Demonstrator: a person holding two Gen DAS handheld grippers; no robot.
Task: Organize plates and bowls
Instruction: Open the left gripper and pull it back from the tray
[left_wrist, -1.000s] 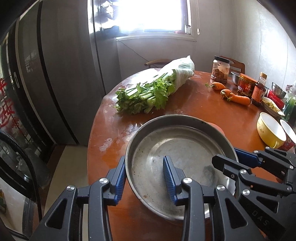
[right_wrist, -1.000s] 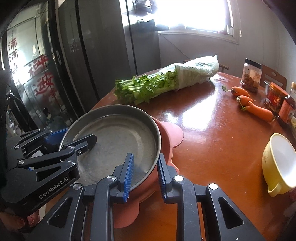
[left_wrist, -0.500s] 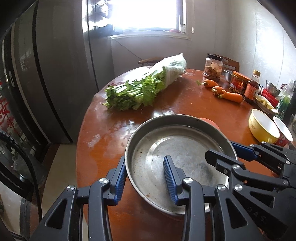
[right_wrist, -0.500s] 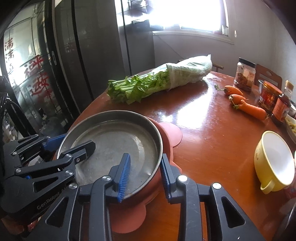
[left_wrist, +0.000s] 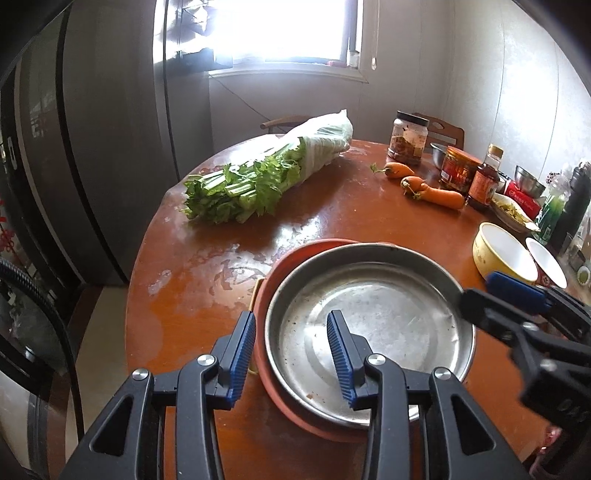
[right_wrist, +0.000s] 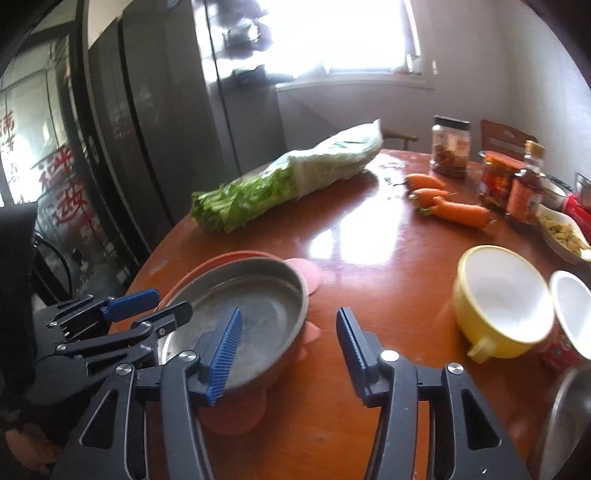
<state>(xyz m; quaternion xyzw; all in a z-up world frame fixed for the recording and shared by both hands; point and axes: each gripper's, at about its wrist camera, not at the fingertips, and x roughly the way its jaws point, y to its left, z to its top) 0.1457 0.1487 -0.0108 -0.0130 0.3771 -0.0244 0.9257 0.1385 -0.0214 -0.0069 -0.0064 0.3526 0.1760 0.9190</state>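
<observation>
A round metal pan sits on a salmon plate at the near edge of the brown table. My left gripper straddles their left rims, one pad outside the plate and one inside the pan; its jaws are opening and do not press. My right gripper has its jaws opening, with the pan's right rim loose between them. A yellow bowl and a white-lined cup stand to the right. Each gripper shows in the other's view, right gripper, left gripper.
A bagged bunch of celery lies across the far left of the table. Carrots, jars, a sauce bottle and a dish of food line the far right. A dark fridge stands left. A metal rim shows bottom right.
My right gripper let go of the pan's rim, opened wide and drew off to the right. The left jaws widened slightly. The salmon plate now shows around the pan in the left wrist view.
</observation>
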